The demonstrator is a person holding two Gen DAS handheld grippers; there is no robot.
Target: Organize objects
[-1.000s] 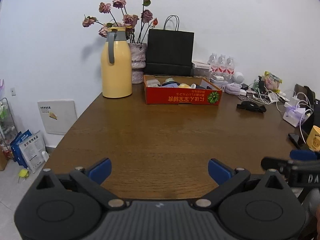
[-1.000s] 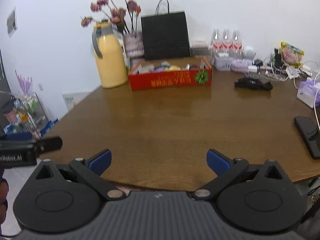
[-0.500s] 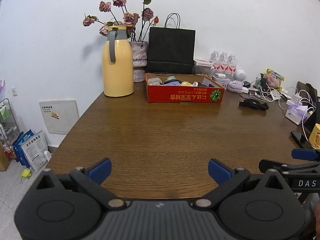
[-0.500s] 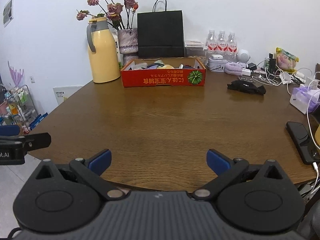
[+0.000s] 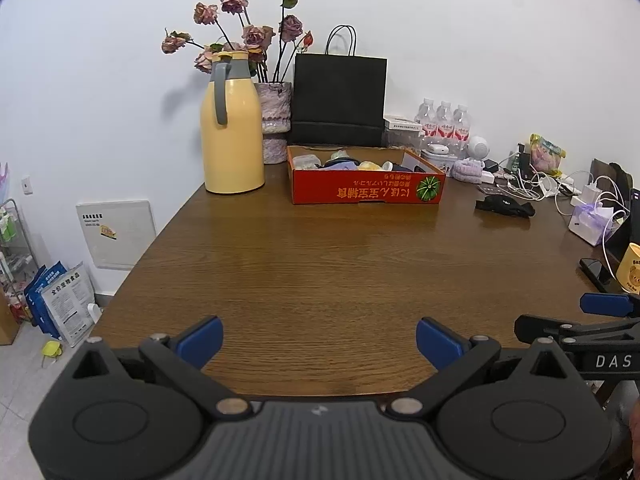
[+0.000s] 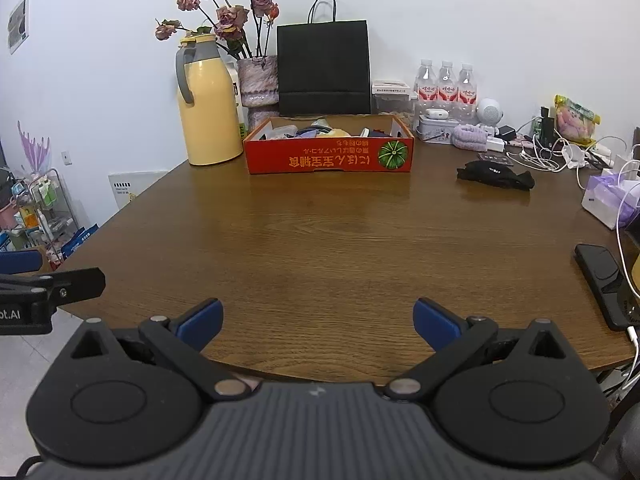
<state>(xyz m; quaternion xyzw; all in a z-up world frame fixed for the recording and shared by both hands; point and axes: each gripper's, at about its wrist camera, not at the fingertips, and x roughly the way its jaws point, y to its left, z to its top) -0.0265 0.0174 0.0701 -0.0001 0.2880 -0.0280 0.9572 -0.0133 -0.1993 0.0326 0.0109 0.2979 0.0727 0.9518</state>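
Note:
A red cardboard box (image 5: 366,190) (image 6: 328,158) full of small mixed items stands at the far side of the brown wooden table (image 5: 340,272) (image 6: 340,248). My left gripper (image 5: 319,342) is open and empty, hovering over the table's near edge. My right gripper (image 6: 318,322) is open and empty, also over the near edge. A black folded cloth-like item (image 5: 505,206) (image 6: 496,175) lies right of the box. Each gripper shows at the edge of the other's view.
A yellow thermos jug (image 5: 232,140) (image 6: 208,114), a vase of dried roses (image 5: 276,120) and a black paper bag (image 5: 339,100) stand at the back. Water bottles (image 6: 446,84), cables and chargers (image 5: 536,184), a tissue pack (image 6: 608,200), a black phone (image 6: 604,280) and a yellow cup (image 5: 630,272) crowd the right side.
Both grippers have drawn back and steadied, so the box and jug sit a little farther and more level in view. Both jaws stay open and empty.

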